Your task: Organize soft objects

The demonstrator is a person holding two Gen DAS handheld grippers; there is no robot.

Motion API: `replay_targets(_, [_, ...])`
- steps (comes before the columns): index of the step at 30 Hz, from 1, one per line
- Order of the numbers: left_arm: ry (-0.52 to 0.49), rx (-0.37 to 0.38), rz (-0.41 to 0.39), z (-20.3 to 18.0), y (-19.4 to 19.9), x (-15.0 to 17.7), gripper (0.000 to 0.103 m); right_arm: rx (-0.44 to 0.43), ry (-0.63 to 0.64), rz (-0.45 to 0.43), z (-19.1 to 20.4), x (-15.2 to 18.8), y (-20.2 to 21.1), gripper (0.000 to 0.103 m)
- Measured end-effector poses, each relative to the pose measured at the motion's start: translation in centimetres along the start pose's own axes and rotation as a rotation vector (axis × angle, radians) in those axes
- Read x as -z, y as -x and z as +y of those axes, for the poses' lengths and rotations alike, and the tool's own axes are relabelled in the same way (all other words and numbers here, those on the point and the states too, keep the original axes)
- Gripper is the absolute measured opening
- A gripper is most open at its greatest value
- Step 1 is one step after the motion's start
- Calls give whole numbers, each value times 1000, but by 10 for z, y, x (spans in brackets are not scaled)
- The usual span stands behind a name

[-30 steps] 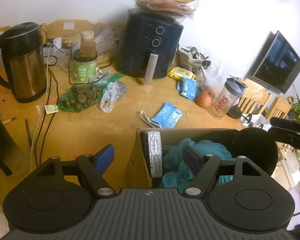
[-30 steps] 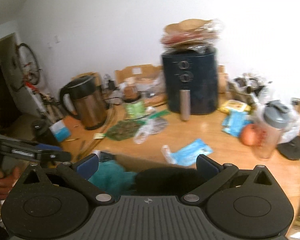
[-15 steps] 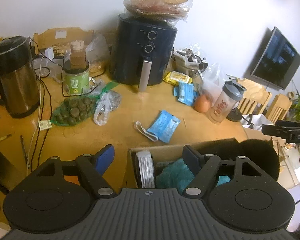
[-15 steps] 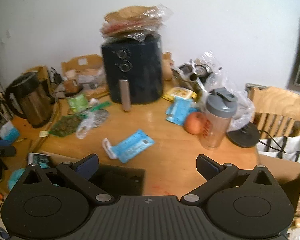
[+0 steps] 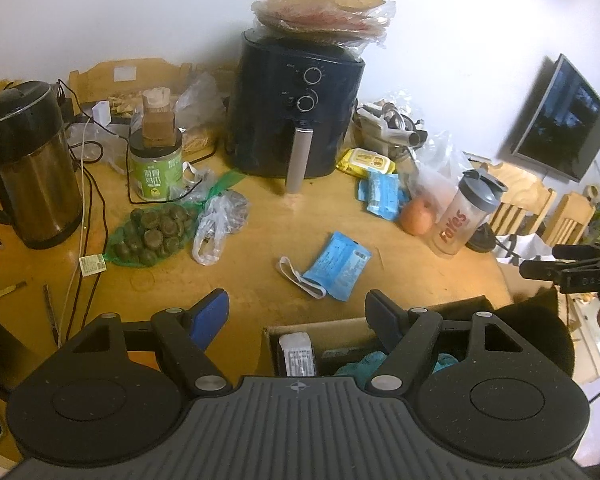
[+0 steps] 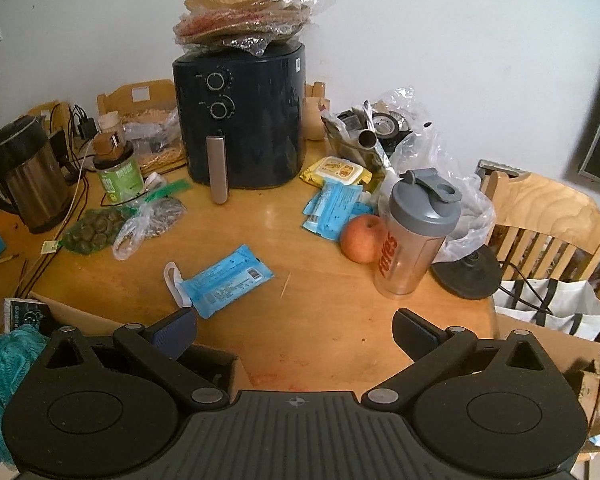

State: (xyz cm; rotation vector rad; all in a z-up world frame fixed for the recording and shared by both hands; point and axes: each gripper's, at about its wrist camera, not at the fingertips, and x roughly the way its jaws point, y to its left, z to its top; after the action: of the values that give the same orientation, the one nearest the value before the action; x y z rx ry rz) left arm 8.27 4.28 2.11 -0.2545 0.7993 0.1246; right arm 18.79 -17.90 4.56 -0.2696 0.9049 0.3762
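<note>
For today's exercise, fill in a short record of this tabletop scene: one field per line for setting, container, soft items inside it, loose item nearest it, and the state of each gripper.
setting: cluttered wooden table with an air fryer at the back
container: open cardboard box at the near edge
soft items inside: teal cloth; a dark soft item at the box's right end
loose item nearest: blue packet lying flat on the table
left gripper: open, nothing between the fingers
right gripper: open, nothing between the fingers
</note>
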Motion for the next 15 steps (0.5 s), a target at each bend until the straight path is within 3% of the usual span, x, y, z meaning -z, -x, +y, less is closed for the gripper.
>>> replay_targets(15, [17, -42, 31, 12, -23, -13, 75, -72, 119, 51, -8, -28, -52, 103])
